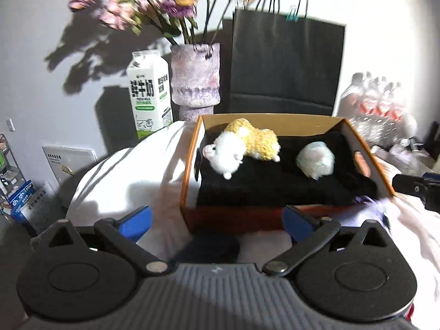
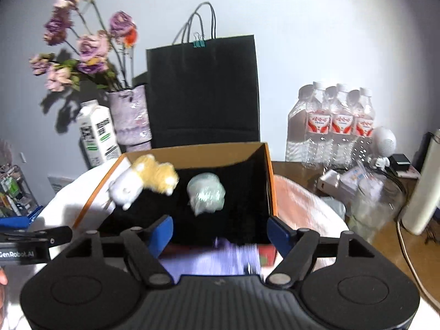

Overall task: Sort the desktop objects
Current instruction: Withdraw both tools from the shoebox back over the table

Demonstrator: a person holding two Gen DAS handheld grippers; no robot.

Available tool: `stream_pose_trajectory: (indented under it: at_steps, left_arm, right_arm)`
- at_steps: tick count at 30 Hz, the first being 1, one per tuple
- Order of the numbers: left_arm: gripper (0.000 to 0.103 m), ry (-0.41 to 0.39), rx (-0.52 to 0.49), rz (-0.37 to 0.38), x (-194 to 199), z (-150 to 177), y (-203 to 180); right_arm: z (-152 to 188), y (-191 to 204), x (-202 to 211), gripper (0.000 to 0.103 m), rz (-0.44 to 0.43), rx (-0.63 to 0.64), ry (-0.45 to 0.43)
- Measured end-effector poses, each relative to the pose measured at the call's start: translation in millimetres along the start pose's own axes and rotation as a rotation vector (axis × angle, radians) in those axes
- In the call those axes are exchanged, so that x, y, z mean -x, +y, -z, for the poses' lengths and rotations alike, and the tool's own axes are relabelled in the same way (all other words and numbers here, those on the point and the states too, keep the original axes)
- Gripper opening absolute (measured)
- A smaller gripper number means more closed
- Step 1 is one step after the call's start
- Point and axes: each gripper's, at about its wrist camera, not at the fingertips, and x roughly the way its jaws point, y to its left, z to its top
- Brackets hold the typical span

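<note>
Both tongs [image 1: 217,220] [image 2: 220,233] gape empty before the box [image 1: 192,148].

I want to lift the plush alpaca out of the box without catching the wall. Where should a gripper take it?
Grip the yellow woolly body of the plush alpaca across its narrow width, coming from above. It lies on its side on the black cloth, white head toward the box wall, so the body is probably the clearer, softer part.
</note>
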Motion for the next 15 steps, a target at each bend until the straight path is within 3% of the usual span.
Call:
stream_pose_trajectory:
  at_steps: [5, 7, 15]
  left_arm:
    - [0.103, -0.093, -0.042, 0.055, 58.9, 47.2, -0.2]
    - [0.103, -0.15, -0.062, 0.064, 82.3, 66.4, -2.2]
    - [0.103, -0.258, -0.136, 0.055, 148.9, 149.9, -18.4]
  right_arm:
    - [41.7, 7.2, 58.2, 0.076, -0.02, 0.002, -0.053]
    - [63.7, 7.5, 81.1, 0.083, -0.036, -0.008, -0.092]
    - [155.5, 35.4, 144.5, 0.084, 0.041, 0.122, -0.165]
